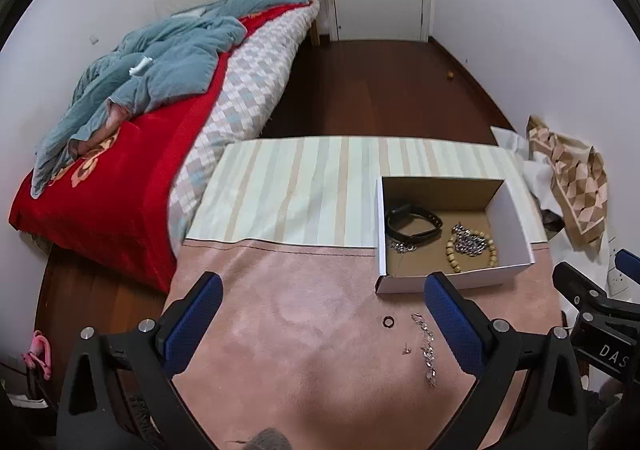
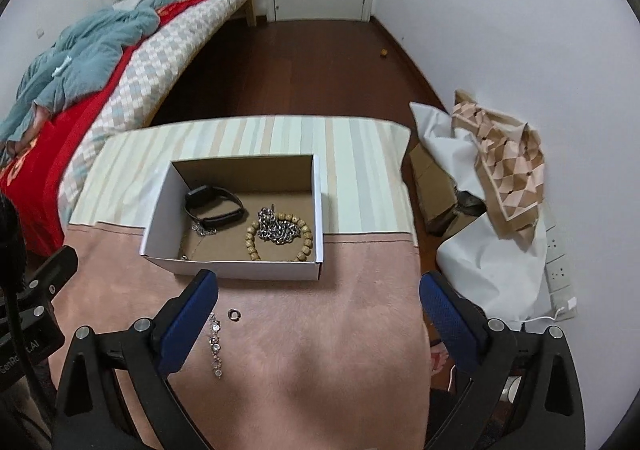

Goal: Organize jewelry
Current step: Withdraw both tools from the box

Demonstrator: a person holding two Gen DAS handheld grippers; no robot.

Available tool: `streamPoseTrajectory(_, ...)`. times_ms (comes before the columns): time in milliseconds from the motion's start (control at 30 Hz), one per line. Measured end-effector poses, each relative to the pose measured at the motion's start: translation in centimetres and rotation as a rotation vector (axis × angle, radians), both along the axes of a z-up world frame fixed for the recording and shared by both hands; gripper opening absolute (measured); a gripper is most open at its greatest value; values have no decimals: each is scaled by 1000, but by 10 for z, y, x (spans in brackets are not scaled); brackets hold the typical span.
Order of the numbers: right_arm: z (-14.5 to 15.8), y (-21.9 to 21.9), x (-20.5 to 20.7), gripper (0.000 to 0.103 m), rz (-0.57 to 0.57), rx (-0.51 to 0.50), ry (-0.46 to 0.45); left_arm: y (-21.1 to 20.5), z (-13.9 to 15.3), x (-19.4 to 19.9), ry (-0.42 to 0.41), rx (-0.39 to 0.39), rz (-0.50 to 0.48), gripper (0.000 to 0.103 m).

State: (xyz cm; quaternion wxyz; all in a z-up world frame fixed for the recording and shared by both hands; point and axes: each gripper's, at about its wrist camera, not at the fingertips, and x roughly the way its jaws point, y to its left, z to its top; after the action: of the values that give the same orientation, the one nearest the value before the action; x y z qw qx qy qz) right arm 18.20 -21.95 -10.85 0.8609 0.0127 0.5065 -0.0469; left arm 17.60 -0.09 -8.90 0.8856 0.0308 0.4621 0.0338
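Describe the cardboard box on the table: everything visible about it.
The cardboard box is an open, lidless rectangular tray, white outside and plain brown inside, with low upright walls. It rests flat on the table, straddling the seam between the pink cloth and the striped cloth. Inside lie a black watch band, a wooden bead bracelet with a silver chain heaped on it, and a smaller silvery piece. Neither claw touches it.

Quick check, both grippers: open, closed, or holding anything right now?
Left gripper: open, holding nothing.
Right gripper: open, holding nothing.
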Motion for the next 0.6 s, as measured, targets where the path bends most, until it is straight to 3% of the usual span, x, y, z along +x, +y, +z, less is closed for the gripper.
streamPoseTrajectory(400,58,6,-54,102,-19,-22,-114,7,40,-43,-79,-26,-14,103)
streamPoseTrajectory(500,61,6,-62,102,-18,3,-117,11,43,-51,-89,-21,9,103)
streamPoseTrajectory(600,45,9,-68,102,0,51,-80,17,33,-57,-91,0,35,103)
